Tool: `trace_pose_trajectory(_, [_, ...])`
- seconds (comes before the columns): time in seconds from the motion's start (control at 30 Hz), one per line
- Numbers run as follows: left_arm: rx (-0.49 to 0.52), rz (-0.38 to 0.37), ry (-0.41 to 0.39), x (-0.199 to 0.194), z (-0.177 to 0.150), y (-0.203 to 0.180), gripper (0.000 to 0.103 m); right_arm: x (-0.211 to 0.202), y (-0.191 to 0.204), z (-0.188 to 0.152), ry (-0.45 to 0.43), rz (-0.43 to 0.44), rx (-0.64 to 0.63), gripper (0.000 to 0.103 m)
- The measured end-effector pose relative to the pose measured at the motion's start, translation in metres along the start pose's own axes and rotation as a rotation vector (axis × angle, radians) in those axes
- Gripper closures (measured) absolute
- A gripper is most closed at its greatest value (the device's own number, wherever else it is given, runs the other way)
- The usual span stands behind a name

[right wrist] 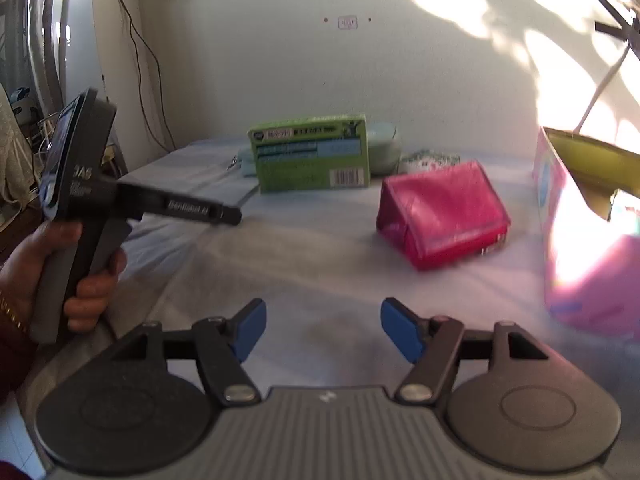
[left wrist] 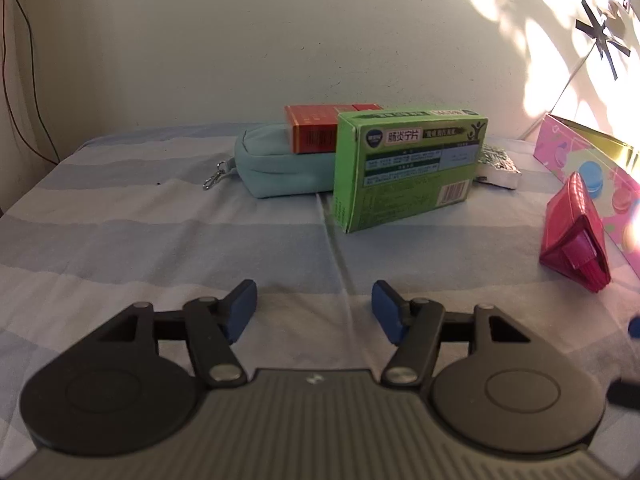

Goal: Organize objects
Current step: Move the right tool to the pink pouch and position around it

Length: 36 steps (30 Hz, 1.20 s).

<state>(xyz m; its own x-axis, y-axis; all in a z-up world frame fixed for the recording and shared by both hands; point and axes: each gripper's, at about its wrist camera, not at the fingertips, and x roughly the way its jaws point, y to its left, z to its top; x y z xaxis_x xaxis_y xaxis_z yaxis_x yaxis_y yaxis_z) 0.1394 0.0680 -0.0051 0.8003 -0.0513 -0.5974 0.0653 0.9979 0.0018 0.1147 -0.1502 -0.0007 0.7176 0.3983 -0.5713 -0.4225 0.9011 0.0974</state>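
A green medicine box (left wrist: 404,164) stands on edge on the striped cloth, leaning against a pale blue pouch (left wrist: 280,168). A red-orange box (left wrist: 320,128) lies on the pouch. A silver blister pack (left wrist: 500,164) lies behind the green box. A pink wallet (left wrist: 572,232) stands at the right, beside an open pink box (left wrist: 592,168). My left gripper (left wrist: 314,308) is open and empty, well short of the green box. My right gripper (right wrist: 323,328) is open and empty, short of the pink wallet (right wrist: 440,212). The green box (right wrist: 312,156) and the open pink box (right wrist: 584,240) also show there.
The striped blue and white cloth (left wrist: 160,220) covers the surface up to a cream wall. Dark cables (left wrist: 16,80) hang at the far left. In the right wrist view a hand holds the left gripper's body (right wrist: 80,200) at the left edge.
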Motion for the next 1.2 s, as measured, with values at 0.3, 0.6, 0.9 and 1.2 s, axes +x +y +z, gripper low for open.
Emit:
trace_pose_trajectory(0.3, [-0.032, -0.028, -0.009, -0.004, -0.001, 0.005, 0.035, 0.067, -0.047, 0.094, -0.052, -0.176, 0.042, 0.033])
trace_pose_trajectory(0.6, [-0.043, -0.057, -0.007, -0.001, 0.001, 0.007, 0.03, 0.104, -0.077, 0.085, 0.062, -0.217, 0.122, 0.021])
trace_pose_trajectory(0.9, [-0.047, -0.056, -0.007, -0.001, 0.0, 0.006, 0.029, 0.06, -0.039, 0.043, 0.035, -0.061, 0.19, 0.017])
trace_pose_trajectory(1.2, [-0.038, -0.05, -0.006, 0.001, 0.001, 0.007, 0.029, -0.009, -0.025, -0.008, 0.007, 0.125, 0.268, 0.011])
